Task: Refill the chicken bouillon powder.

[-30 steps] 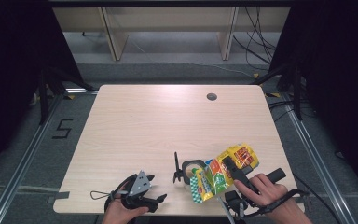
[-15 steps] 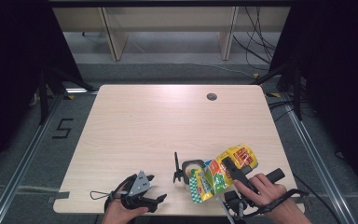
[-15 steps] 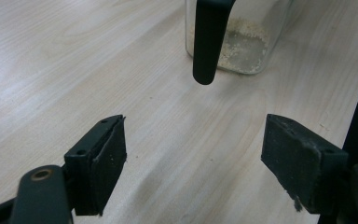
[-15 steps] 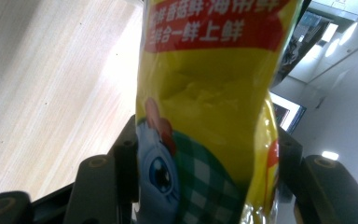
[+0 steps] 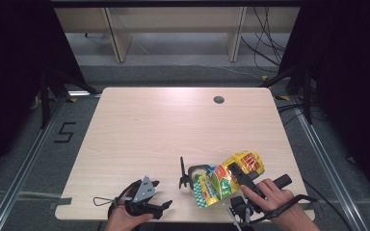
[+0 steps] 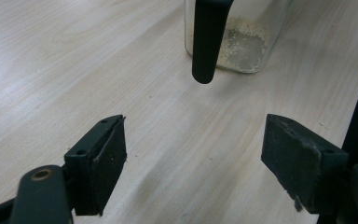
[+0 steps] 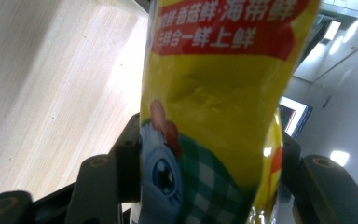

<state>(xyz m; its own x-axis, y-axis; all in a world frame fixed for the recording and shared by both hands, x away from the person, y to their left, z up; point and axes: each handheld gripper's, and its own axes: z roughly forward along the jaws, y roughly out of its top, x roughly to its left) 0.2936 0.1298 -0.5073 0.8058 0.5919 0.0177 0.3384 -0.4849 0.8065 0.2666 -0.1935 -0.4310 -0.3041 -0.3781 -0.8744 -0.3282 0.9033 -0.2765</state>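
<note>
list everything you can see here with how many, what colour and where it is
snack bag: one, yellow with red, green and blue print, near right edge of the table, tipped over the jar, clamped in the right gripper
glass jar: one, clear with pale crumbs at the bottom and a black handle, just left of the bag
table: one, light wood, centre
cable hole: one, dark, far right part of the tabletop
left gripper: one, black, near edge, jaws apart, nothing between them
right gripper: one, black, closed on the bag

Bag right of jar
</note>
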